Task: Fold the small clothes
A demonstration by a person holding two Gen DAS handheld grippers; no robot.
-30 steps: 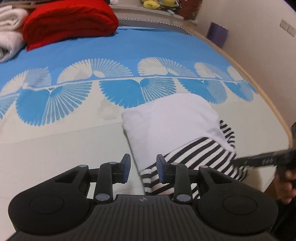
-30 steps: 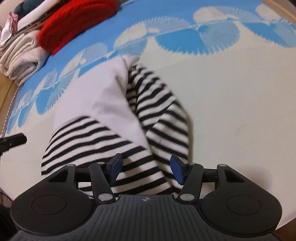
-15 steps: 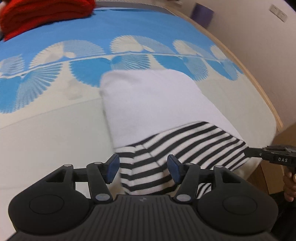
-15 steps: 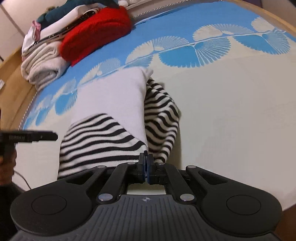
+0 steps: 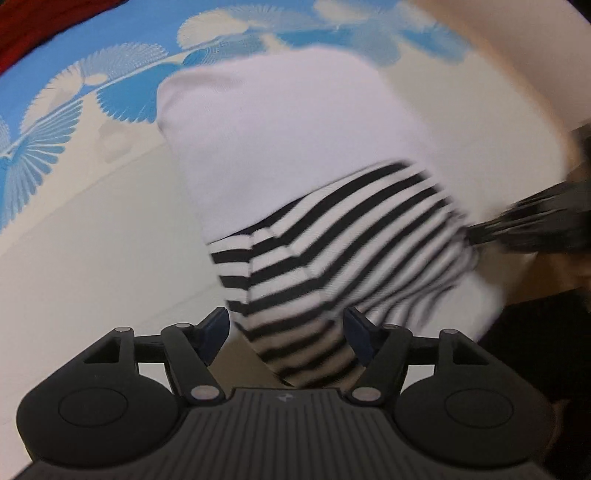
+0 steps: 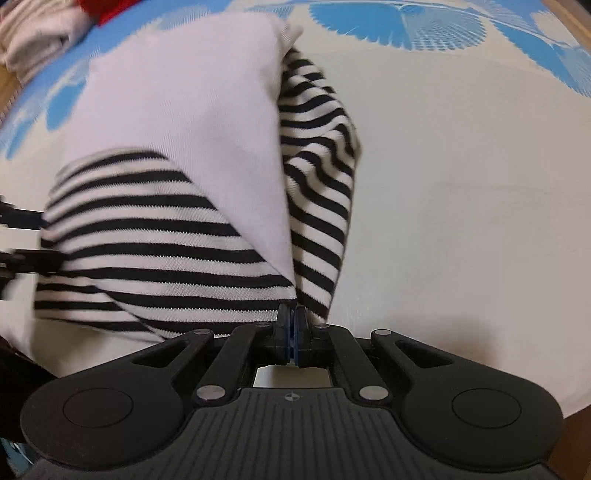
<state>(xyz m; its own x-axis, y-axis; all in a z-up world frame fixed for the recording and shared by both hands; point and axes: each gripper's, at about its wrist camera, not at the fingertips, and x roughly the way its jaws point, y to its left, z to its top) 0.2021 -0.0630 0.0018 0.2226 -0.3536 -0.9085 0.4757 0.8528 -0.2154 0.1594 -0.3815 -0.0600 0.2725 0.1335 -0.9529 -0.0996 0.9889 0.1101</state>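
Right gripper (image 6: 294, 332) pinches the striped garment (image 6: 155, 236); left gripper (image 5: 286, 332), blurred, seemingly opening astride its corner.

Home bedroom, as far as we can tell. We're working over a bed (image 6: 461, 192), cream sheet with blue fan print running ahead of the tongs. Red blanket (image 6: 101, 9) and folded pale towels (image 6: 33, 40) stacked at the far left ahead of the right tongs. Wooden bed edge (image 6: 569, 14) far right. Soft domestic textiles only.
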